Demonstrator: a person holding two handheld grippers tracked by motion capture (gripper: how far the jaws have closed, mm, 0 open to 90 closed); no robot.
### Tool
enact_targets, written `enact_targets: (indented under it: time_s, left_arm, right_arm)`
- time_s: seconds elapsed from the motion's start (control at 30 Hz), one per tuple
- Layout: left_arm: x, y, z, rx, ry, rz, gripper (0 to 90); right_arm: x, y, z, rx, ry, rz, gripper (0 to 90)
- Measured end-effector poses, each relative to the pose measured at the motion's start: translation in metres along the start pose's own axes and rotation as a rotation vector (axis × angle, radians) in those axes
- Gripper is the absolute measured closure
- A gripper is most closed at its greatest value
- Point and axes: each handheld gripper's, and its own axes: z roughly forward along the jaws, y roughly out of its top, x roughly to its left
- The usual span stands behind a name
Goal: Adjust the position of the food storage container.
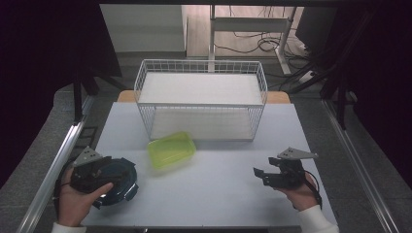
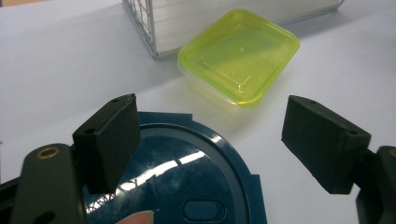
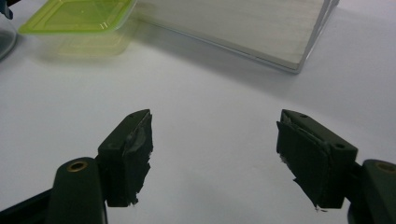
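- White surface (image 1: 218,189) is carrying everything, with the wire basket (image 1: 201,99) sitting toward its far side as the landmark.
- Wire basket is standing upright, a pale board lying inside it.
- Dark blue round container (image 1: 119,182) is lying well to the near left of the basket, at the surface's near-left corner.
- Yellow-green lidded box (image 1: 171,149) is resting just in front of the basket's near-left corner, close to the blue container but apart from it.
- Left tool (image 2: 210,140) is hovering over the blue container's lid, jaws standing wide and gripping nothing.
- Right tool (image 3: 215,154) is hanging over bare surface, near right of the basket, jaws spread wide and empty.
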Motion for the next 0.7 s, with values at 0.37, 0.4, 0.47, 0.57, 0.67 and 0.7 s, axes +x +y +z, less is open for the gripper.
enact_targets:
  time_s: [0.37, 0.4, 0.47, 0.57, 0.67, 0.7]
  left_arm:
    - [0.005, 0.001, 0.003, 0.031, 0.012, 0.004, 22.2]
    - [0.007, 0.002, 0.002, 0.035, 0.014, 0.012, 22.7]
    - [0.013, 0.005, -0.002, 0.051, 0.018, 0.013, 27.3]
    - [0.021, 0.010, -0.007, 0.071, 0.049, 0.020, 31.9]
    - [0.033, 0.013, -0.010, 0.080, 0.064, 0.004, 39.1]
    - [0.036, 0.014, -0.010, 0.086, 0.065, -0.002, 42.4]
  right_arm:
    - [-0.002, 0.000, 0.005, 0.009, -0.005, 0.002, 26.9]
    - [-0.002, 0.000, 0.005, 0.009, -0.004, 0.004, 27.0]
    - [-0.002, 0.000, 0.005, 0.012, -0.001, 0.007, 26.9]
    - [-0.002, 0.001, 0.005, 0.009, 0.000, 0.009, 26.9]
    - [-0.003, 0.001, 0.004, 0.008, 0.001, 0.015, 27.0]
    - [-0.003, 0.001, 0.004, 0.008, 0.001, 0.015, 26.9]
